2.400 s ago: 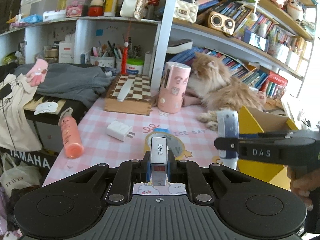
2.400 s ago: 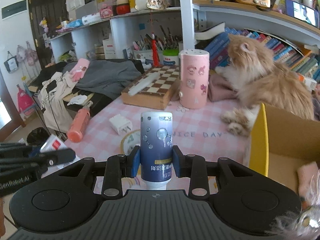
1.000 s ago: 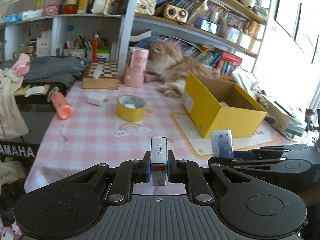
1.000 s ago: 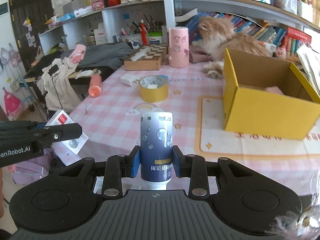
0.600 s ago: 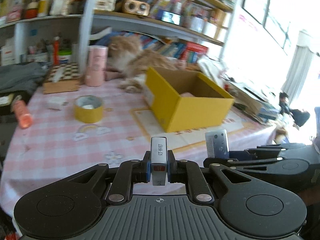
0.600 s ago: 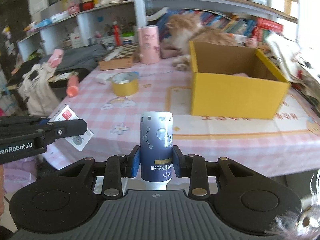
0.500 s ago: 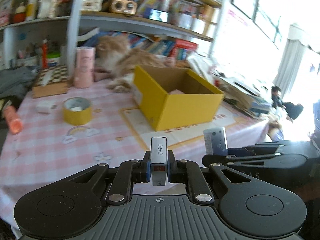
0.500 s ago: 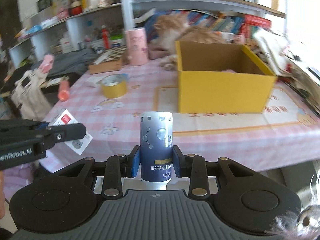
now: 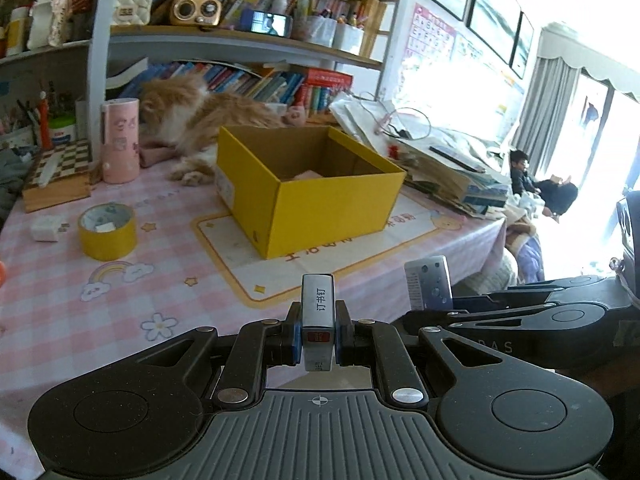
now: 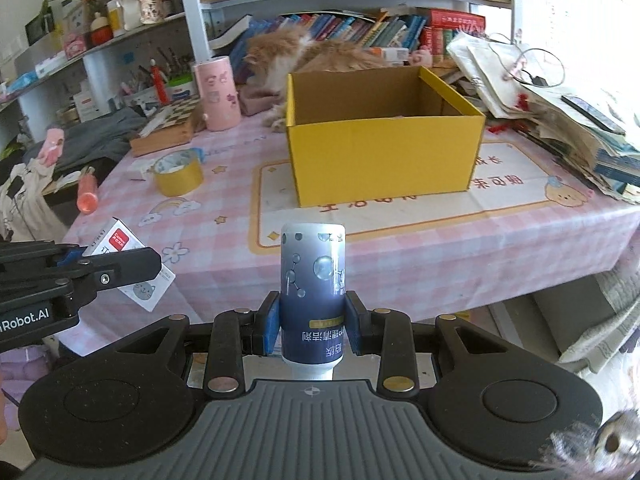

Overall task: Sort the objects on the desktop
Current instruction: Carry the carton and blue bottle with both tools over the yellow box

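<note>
Pink checked surface (image 10: 400, 252) carries an open yellow box (image 10: 380, 160), something pink inside; left gripper (image 9: 318, 334) clamps a slim staple box (image 9: 317, 308), right gripper (image 10: 312, 326) grips a blue bubble-print bottle (image 10: 312, 280).

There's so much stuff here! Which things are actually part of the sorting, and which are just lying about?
Part of the job:
- staple box, held in the left gripper
- blue bottle, held in the right gripper
- yellow box
- tape roll
- white charger

Just lying about:
- cat
- pink canister
- chessboard
- books
</note>
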A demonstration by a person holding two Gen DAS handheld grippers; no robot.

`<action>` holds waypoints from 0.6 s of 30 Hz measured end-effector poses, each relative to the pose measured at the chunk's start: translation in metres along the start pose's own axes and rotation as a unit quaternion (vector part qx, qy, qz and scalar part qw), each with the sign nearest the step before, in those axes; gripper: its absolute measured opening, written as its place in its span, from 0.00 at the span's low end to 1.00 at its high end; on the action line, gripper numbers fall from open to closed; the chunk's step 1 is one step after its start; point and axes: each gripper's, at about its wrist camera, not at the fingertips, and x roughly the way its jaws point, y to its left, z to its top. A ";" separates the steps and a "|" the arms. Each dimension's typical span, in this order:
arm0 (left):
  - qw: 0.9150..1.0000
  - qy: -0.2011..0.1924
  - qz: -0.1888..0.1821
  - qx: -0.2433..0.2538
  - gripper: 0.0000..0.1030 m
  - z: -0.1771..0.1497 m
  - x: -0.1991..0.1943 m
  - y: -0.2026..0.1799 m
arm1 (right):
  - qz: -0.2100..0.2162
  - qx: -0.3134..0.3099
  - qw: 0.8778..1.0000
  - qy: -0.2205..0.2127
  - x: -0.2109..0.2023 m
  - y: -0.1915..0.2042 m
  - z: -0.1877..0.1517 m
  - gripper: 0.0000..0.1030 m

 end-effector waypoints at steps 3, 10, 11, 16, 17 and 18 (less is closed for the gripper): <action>1.000 0.003 -0.008 0.002 0.13 0.001 0.006 -0.004 | -0.007 0.002 1.000 0.000 -0.002 -0.004 -0.001 0.29; 1.000 0.013 -0.020 0.013 0.13 0.006 0.020 -0.014 | -0.016 0.009 1.000 0.003 -0.002 -0.018 -0.001 0.30; 1.000 0.015 -0.020 0.014 0.13 0.007 0.022 -0.015 | -0.017 0.012 1.000 0.003 -0.001 -0.020 0.000 0.29; 0.999 0.024 -0.017 0.014 0.13 0.009 0.032 -0.018 | -0.017 0.021 1.000 0.009 0.005 -0.031 0.003 0.29; 0.999 0.025 -0.016 0.015 0.13 0.010 0.035 -0.018 | -0.016 0.022 1.000 0.011 0.007 -0.033 0.004 0.30; 0.999 0.026 -0.016 0.017 0.13 0.011 0.037 -0.019 | -0.015 0.023 1.000 0.012 0.008 -0.035 0.005 0.29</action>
